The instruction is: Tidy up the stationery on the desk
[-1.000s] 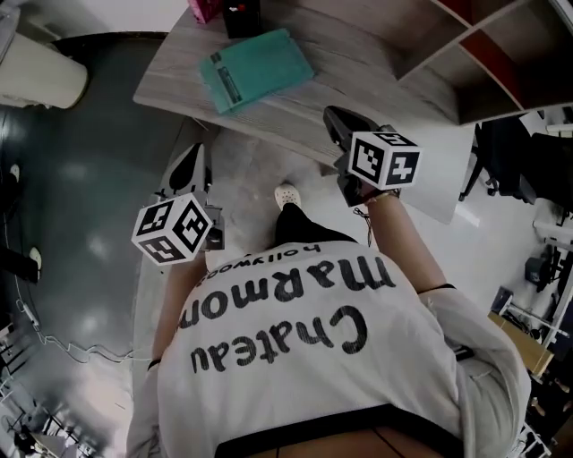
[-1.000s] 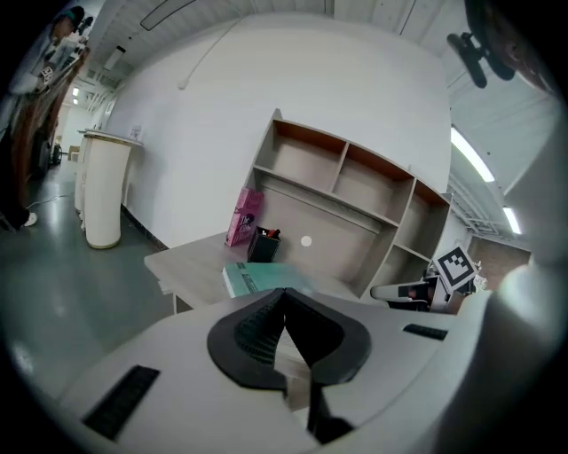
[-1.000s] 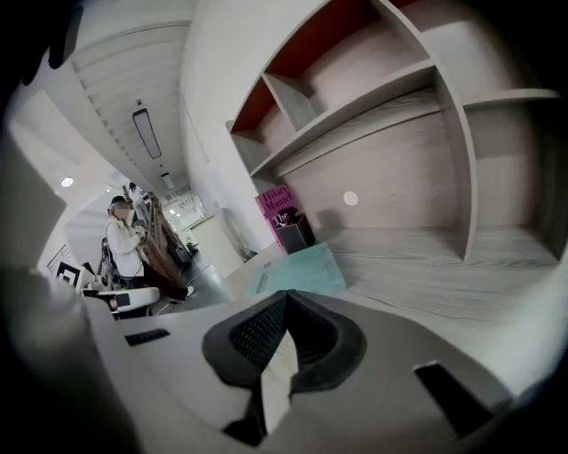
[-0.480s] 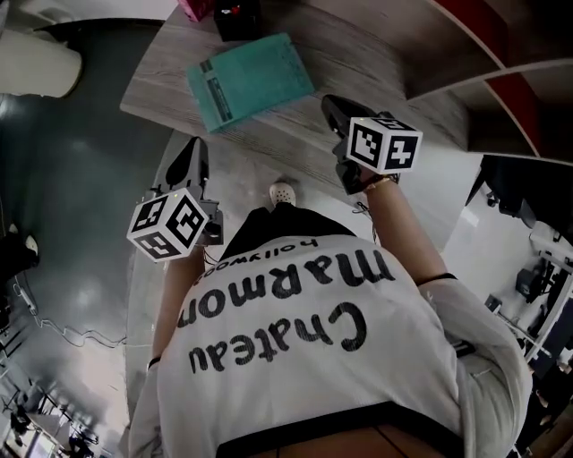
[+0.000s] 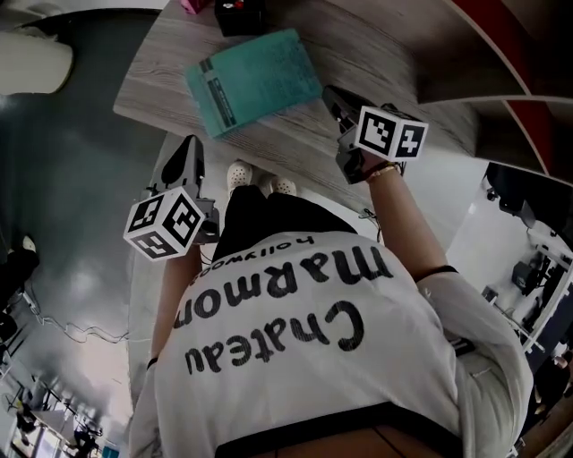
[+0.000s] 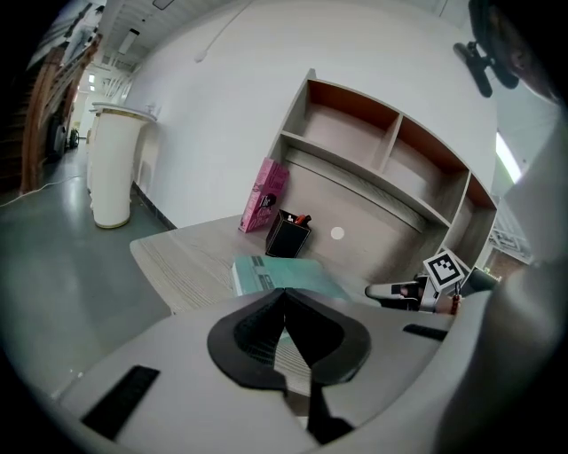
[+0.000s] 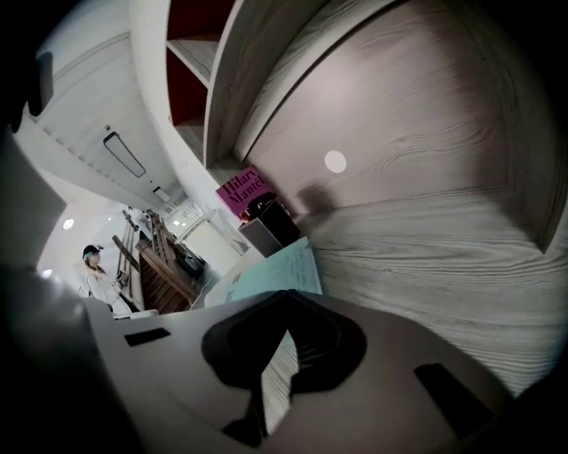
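A teal notebook [image 5: 253, 79] lies flat on the wooden desk [image 5: 367, 54]; it also shows in the left gripper view [image 6: 280, 273] and the right gripper view [image 7: 271, 275]. Behind it stand a black pen holder [image 5: 238, 13] [image 6: 287, 235] with a red item in it and a pink box [image 6: 263, 195] [image 7: 241, 188]. My left gripper [image 5: 191, 150] [image 6: 284, 293] is shut and empty, hanging off the desk's near edge, left of the notebook. My right gripper [image 5: 333, 95] [image 7: 286, 297] is shut and empty, low over the desk just right of the notebook.
A wooden shelf unit [image 6: 382, 160] with open compartments rises along the desk's back and right [image 5: 501, 54]. A white cylindrical bin [image 5: 36, 58] [image 6: 114, 164] stands on the grey floor to the left. The person's white shoes [image 5: 260, 179] are under the desk edge.
Both grippers have edged a little forward toward the desk, the right one closer to the notebook. The view has shifted and a second shoe has come into sight.
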Available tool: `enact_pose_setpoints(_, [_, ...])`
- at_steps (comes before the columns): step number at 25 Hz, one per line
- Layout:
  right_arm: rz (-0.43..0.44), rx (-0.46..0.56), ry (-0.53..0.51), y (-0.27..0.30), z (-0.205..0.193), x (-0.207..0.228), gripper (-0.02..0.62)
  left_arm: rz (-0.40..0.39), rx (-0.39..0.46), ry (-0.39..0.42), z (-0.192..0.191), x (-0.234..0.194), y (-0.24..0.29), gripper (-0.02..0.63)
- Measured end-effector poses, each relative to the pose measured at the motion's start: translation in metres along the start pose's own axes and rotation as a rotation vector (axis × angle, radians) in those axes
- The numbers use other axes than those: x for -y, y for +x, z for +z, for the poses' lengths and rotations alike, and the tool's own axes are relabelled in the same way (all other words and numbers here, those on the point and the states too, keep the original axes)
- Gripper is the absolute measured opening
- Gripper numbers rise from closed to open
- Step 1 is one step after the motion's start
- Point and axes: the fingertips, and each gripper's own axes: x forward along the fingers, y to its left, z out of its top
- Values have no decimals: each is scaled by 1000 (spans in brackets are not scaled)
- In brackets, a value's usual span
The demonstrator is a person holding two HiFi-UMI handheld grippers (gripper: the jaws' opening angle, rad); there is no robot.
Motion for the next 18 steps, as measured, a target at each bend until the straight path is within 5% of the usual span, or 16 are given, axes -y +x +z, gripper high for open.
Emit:
enact_pose_setpoints(4, [8,25,74,10,10,14,18,-14,-9,39,16,-8,12,17])
enact_pose_setpoints(10, [73,-24,111,29,10,23,178,-12,-31,53,25,-20,23,17])
enact_pose_setpoints(18, [127,-133,107,57,-1,26,177,-15,-61,53,26,-21,33,17])
